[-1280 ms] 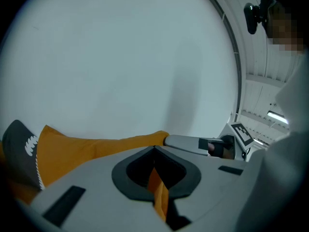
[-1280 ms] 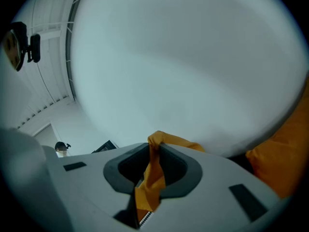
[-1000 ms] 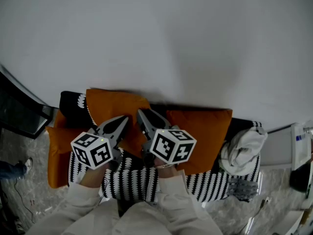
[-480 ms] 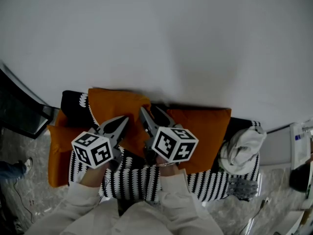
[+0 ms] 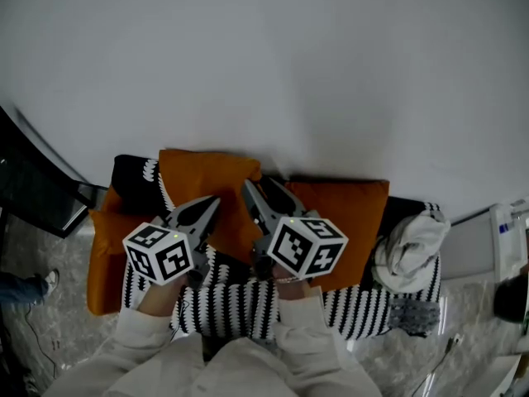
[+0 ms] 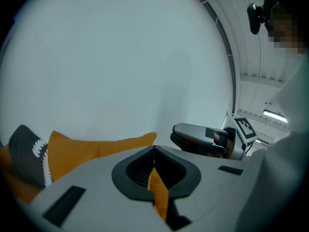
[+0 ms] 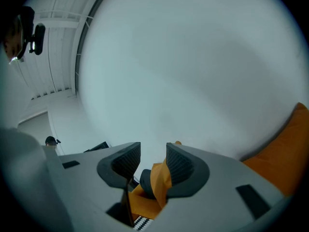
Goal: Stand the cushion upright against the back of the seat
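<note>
1. You can read no word, number or brand name in any of the views.
2. The left marker cube (image 5: 159, 253) carries only black-and-white square patterns on its faces. They form no letters or digits you could read.
3. The right marker cube (image 5: 307, 245) bears the same kind of square patterns. In the left gripper view you also see one of its faces, and it too shows only a pattern.
4. On the white object (image 5: 510, 236) at the right edge of the head view you can see a small blue mark. It is too small to tell whether it is print.
</note>
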Available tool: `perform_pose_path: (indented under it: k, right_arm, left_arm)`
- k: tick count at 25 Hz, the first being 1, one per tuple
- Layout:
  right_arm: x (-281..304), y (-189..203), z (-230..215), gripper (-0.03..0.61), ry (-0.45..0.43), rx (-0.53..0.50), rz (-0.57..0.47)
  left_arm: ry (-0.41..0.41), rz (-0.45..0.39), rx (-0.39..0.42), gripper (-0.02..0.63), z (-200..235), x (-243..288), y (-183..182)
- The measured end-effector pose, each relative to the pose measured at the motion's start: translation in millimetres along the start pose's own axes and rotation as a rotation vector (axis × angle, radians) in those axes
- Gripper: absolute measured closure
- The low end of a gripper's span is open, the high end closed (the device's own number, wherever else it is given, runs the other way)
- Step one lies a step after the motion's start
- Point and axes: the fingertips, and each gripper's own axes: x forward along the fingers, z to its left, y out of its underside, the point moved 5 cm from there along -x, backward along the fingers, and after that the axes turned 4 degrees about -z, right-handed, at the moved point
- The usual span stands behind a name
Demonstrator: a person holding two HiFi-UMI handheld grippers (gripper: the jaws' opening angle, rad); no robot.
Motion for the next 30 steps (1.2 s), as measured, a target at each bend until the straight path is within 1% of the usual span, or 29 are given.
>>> perform_pose_path:
  k: [7, 15, 19, 26, 30]
  right_arm:
    - [-31.8, 1.9, 39.8, 0.411, -0.055, -0.043, -0.030]
    - [-75.5, 3.9, 81.9, 0.413, -0.087, -0.087, -0.099]
    - [-91.4, 9.7, 97.1, 0.414, -0.112, -0.111, -0.114]
    - [-111.8, 16.4, 117.4, 0.447, -0.132, -0.154, -0.125]
    - [-120.1, 27.8, 119.7, 0.486, -0.122, -0.168, -0.115]
  left_arm:
    - [0.042, -0.026, 0.035, 0.606, -29.5, -31.4, -7.1]
    - [0.107, -0.035, 0.088, 0.606, -65.0, -68.2, -8.5]
    - [0.121, -0.027, 0.151, 0.606, -81.9, -82.3, -5.5]
    - [0.170, -0.043, 0.172, 0.606, -104.9, -101.1, -3.9]
    - [0.180, -0.044, 0.181, 0.606, -111.0, -109.4, 0.7]
